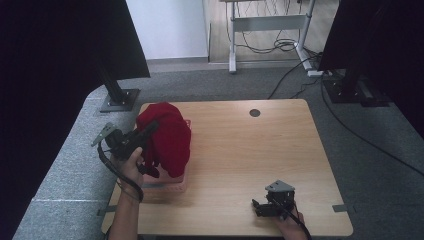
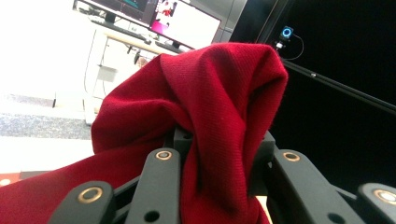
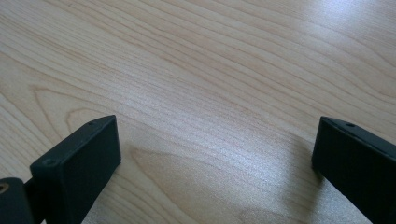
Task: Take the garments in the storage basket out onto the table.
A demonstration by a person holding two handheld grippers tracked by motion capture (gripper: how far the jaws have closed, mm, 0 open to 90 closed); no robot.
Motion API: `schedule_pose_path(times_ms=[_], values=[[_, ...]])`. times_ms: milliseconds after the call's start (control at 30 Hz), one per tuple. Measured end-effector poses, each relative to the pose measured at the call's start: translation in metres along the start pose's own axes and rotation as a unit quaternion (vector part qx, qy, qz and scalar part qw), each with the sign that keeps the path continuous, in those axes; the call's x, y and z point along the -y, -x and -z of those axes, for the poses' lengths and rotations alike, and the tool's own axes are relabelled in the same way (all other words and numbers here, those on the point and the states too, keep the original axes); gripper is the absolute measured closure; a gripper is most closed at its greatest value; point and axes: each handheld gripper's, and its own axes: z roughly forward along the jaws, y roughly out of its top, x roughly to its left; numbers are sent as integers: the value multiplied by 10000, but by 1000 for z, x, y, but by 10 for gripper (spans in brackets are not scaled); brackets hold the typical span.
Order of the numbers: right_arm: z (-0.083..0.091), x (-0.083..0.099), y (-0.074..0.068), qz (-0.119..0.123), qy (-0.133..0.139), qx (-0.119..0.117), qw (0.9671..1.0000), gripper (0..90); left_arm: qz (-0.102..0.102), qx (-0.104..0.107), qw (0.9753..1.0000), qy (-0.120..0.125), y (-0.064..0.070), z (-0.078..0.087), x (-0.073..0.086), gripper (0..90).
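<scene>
Red cloth [image 1: 167, 137] sits bunched at the left side of the wooden table [image 1: 240, 160], lifted into a mound over a pinkish basket [image 1: 172, 186] whose rim and front wall show beneath it – contents of the basket hidden by the fabric.

Left gripper [image 1: 150, 131] is held in the person's left hand [image 1: 131, 165], jaws pointing right into the cloth. In the left gripper view the jaws are clamped on a fold of the red cloth [image 2: 210, 116], fabric pinched between them and draping down over the black linkage on both sides. Cloth rises to a peak above the jaws. Behind it, a desk with monitors [image 2: 154, 11] in a bright room, and a small webcam with a blue ring [image 2: 286, 33] against a dark panel.

Right gripper [image 1: 256, 207] rests low near the table's front edge, well apart from the cloth, held by the right hand [image 1: 290, 227] – grey three-cornered plate on top. In the right gripper view the jaws stand wide apart with nothing between them, just bare wood grain [image 3: 210, 93], jaws close above or on the surface; cannot tell which.

Small dark round grommet [image 1: 254, 112] near the table's far edge.
</scene>
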Motion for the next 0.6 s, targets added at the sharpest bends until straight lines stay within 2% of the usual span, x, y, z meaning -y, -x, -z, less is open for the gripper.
schedule_pose_path(times_ms=[600], values=[[0, 0, 0, -6, -2, 1, 10000, 9, -73, 128, 9997, 197, 14, 5, -7, 715]])
